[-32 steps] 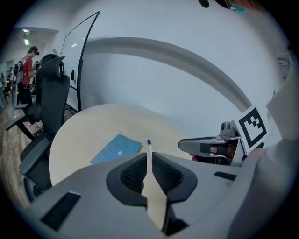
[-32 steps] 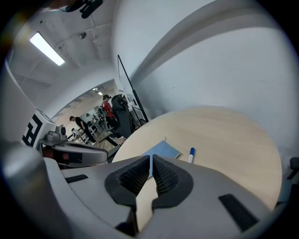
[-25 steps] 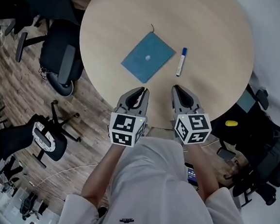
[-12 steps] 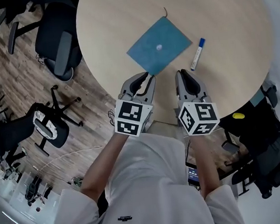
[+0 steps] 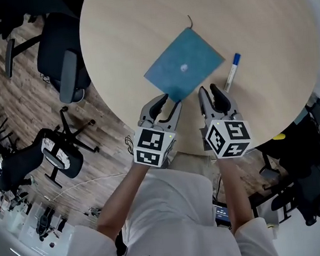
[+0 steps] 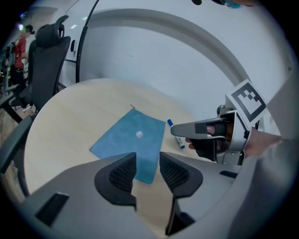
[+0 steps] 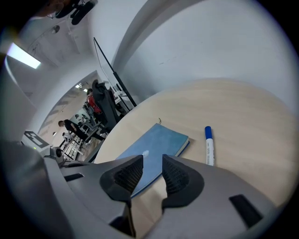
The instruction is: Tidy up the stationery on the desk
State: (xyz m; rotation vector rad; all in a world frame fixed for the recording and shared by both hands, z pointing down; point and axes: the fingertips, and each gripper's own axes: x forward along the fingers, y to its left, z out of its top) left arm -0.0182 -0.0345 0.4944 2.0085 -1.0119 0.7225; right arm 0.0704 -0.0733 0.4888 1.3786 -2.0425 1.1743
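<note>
A: Nearest first. Left gripper (image 5: 170, 101) and right gripper (image 5: 207, 88) hover side by side at the table (image 5: 124, 33) rim, both pitched down. Jaw state?

B: Left jaws have just been opening. There's a moderate gap and nothing between the pads. Right jaws are narrowly apart, also empty. We read that as pre-shaping for a pick.

A: Targets?

B: Blue notebook (image 5: 183, 64) lies closed and flat at 12 o'clock from the left gripper. Its near corner sits just past the fingertips, and we see no contact. Marker pen (image 5: 232, 72) is at 1 o'clock from the right gripper, near the notebook but apart from it, blue cap pointing away.

A: One item per hand?

B: That's our guess. Left lines up on the corner, probably because a flat book offers little else to bite. Neither item is gathered yet.

A: Beyond?

B: Bare tabletop toward 12. Office chair (image 5: 69, 71) is at 10, off the table.
</note>
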